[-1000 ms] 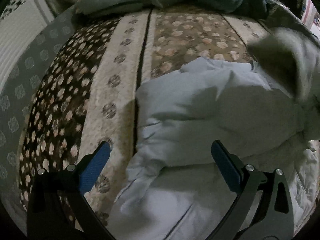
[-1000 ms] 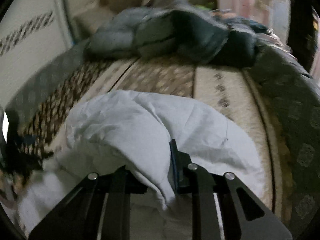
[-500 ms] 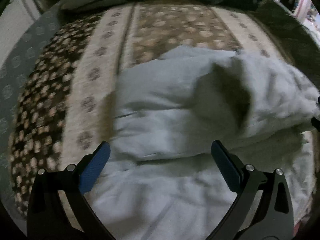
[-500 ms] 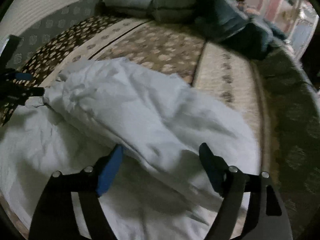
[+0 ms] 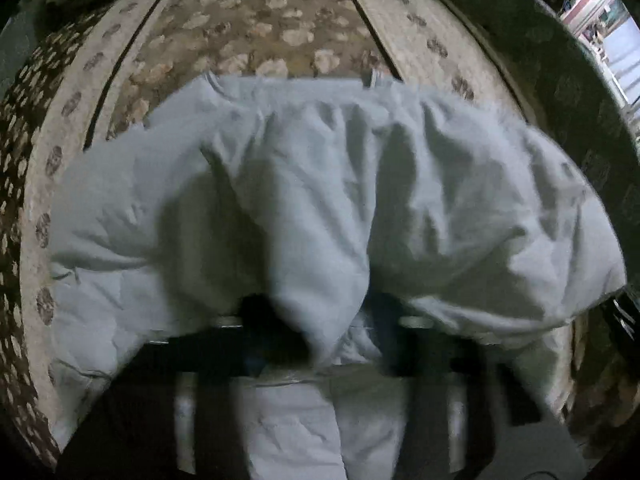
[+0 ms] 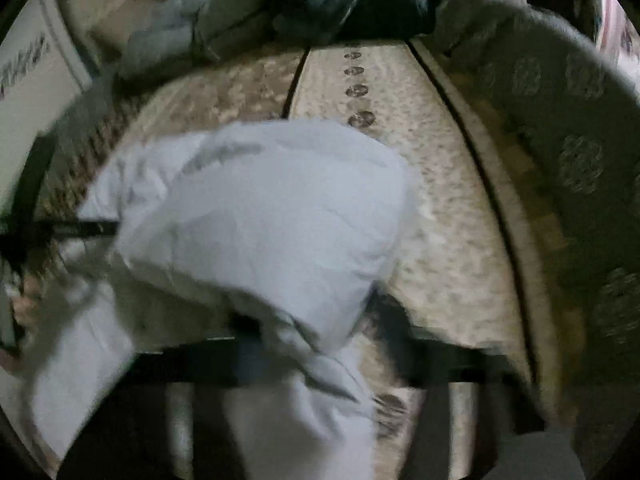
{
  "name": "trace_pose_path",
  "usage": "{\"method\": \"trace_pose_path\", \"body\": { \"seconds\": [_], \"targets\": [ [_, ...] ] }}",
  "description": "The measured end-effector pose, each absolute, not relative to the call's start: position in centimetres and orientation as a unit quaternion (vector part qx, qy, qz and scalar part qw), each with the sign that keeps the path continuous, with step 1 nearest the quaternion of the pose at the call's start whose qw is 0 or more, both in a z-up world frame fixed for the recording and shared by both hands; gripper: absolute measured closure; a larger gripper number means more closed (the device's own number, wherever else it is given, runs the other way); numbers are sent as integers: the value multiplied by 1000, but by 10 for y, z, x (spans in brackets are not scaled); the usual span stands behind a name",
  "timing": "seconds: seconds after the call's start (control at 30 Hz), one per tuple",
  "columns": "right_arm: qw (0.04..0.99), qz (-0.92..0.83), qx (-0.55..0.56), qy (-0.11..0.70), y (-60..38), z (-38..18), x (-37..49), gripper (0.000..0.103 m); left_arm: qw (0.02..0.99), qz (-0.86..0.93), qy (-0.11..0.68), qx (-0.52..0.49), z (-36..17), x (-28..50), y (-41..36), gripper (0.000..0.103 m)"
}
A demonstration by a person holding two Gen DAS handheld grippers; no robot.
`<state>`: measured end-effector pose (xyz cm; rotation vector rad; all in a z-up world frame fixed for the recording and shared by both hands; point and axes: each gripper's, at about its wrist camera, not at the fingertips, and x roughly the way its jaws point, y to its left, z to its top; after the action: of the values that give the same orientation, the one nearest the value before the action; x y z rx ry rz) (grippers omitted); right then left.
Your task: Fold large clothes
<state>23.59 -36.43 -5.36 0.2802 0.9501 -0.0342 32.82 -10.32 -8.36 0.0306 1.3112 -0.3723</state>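
left wrist: your left gripper clenched on a bunched fold of the white garment; cloth's long axis runs side to side across the bed, ahead of you | right wrist: your right gripper grasping the garment too; bulk lies forward-left toward the left gripper

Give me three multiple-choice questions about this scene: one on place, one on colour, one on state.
1. Where does the white garment lie?
A. on the patterned bedspread
B. on a bare floor
C. on a hanger

2. What colour is the heap of bedding at the far end?
A. red
B. yellow
C. dark blue-grey

3. What are the left tongs doing?
A. hanging open
B. pinching a fold of cloth
C. gripping a pillow

Answers: A, floral fabric shows around it; C, dark folds; B, cloth bunches between the closed fingers.
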Motion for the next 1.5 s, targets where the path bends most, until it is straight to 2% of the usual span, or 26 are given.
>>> {"method": "trace_pose_path", "body": {
  "seconds": [0.03,0.07,0.2,0.3,0.4,0.47,0.57,0.67,0.73,0.77,0.8,0.83,0.87,0.9,0.93,0.97,1.0,1.1,1.17,1.2,1.37,1.43,1.5],
  "targets": [
    [883,-22,129,451,-361,-51,240,81,779,-180,600,18,-74,329,-103,90],
    [886,-28,124,446,-357,-47,244,83,782,-184,595,22,-68,329,-102,92],
    [910,-34,97,401,-339,-13,243,87,816,-182,548,38,-20,329,-85,95],
    [926,-32,16,375,-295,9,235,87,846,-170,506,24,24,323,-45,95],
    [925,-31,-56,373,-253,8,236,87,861,-146,485,39,39,311,-11,95],
    [917,-23,-91,389,-224,-10,242,87,863,-118,487,63,28,304,19,95],
    [890,1,-133,436,-184,-54,258,84,839,-75,533,77,-28,309,52,94],
    [872,11,-160,462,-166,-102,265,74,806,-54,584,77,-91,314,69,91],
    [876,20,-148,459,-171,-104,258,70,806,-51,584,82,-105,312,70,88],
    [876,29,-136,461,-176,-99,255,61,809,-48,580,82,-104,312,69,88],
    [876,34,-126,465,-182,-92,251,55,811,-48,578,79,-101,311,68,86],
    [876,39,-117,466,-188,-86,247,45,813,-48,574,81,-95,308,69,79],
    [880,48,-100,462,-198,-74,240,43,816,-45,570,83,-90,305,70,75],
    [883,51,-89,458,-204,-68,237,38,821,-37,563,87,-82,305,72,67],
    [890,53,-67,448,-218,-55,229,30,828,-29,553,87,-71,302,76,53],
    [895,56,-49,440,-229,-48,226,24,837,-25,541,81,-59,298,80,45],
    [902,56,-26,428,-241,-40,223,23,846,-22,528,76,-47,294,80,33],
    [913,28,38,405,-272,-32,234,21,857,-32,510,68,-24,293,72,20],
    [912,-3,80,401,-285,-32,251,17,857,-40,511,63,-19,300,58,6],
    [911,-10,98,401,-290,-34,263,17,856,-45,512,59,-19,302,42,3],
    [877,-18,227,423,-292,-69,312,17,835,-82,543,25,-43,323,-30,3],
    [877,-27,199,436,-275,-82,323,16,824,-77,562,22,-62,327,-45,6],
    [883,-33,137,448,-254,-97,329,11,810,-70,582,22,-86,335,-49,4]
  ]
}}
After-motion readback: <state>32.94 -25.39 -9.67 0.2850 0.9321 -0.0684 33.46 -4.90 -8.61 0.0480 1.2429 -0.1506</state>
